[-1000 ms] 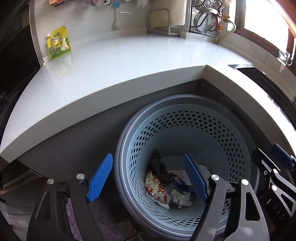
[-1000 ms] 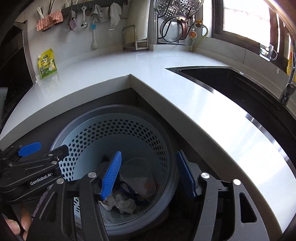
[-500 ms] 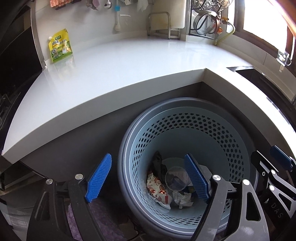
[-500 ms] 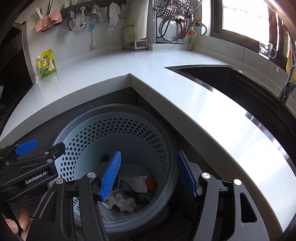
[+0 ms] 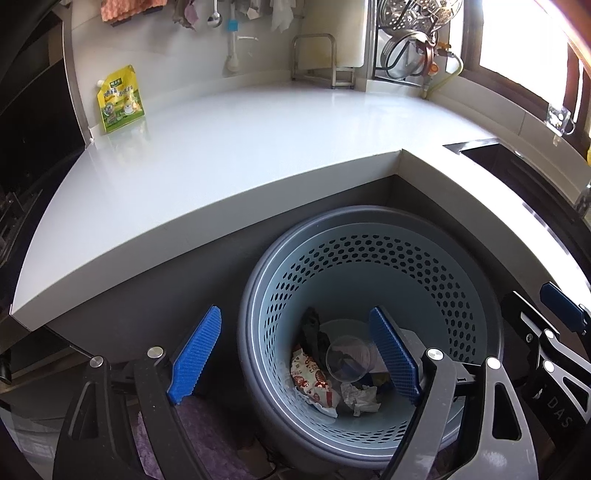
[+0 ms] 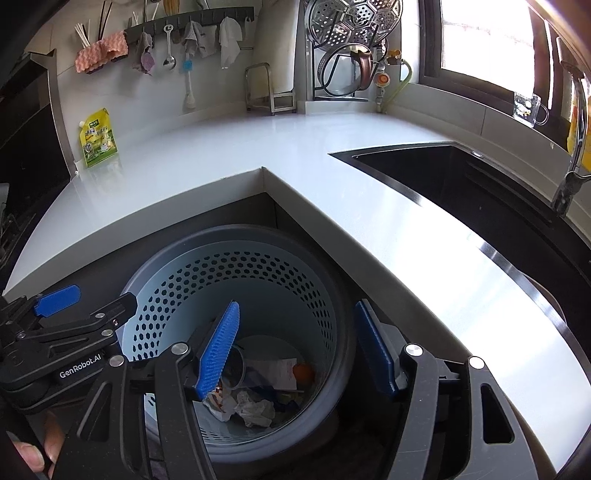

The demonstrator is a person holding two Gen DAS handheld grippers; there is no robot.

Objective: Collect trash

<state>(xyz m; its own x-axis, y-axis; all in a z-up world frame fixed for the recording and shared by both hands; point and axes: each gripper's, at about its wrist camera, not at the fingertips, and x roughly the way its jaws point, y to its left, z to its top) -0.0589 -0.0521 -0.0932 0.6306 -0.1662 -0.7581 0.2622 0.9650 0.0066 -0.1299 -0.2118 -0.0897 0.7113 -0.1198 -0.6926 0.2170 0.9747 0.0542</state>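
Both grippers hang over the bin [image 5: 373, 236], nothing held. Left gripper [image 5: 295, 354]: tongs wide apart, one blue pad outside the bin's left rim, the other above the inside. Right gripper [image 6: 297, 350]: tongs wide apart too, left pad over the bin opening, right pad beyond the right rim.

The bin is grey with a pale blue perforated liner, and sits on the floor in the inner corner under the white L-shaped counter [image 5: 240, 155].

Trash lies at the bin bottom: clear plastic cup [image 5: 347, 360] on its side, red-and-white wrapper [image 5: 314, 380] left of it, crumpled tissue [image 5: 360, 397] at the near side, a dark item [image 5: 312, 328] at the far left, and white paper under the cup. In the right view the cup [image 6: 236, 367], tissue [image 6: 255, 406], paper receipt [image 6: 280, 373] and a small orange bit [image 6: 303, 371] show.

On the counter, only a yellow-green pouch [image 5: 120, 99] leans against the far-left wall. Black sink [image 6: 461, 177] is at right, with a tap [image 6: 572, 147] at the far right. Dish rack [image 6: 351, 48] stands in the far corner, utensils on a wall rail [image 6: 184, 22].
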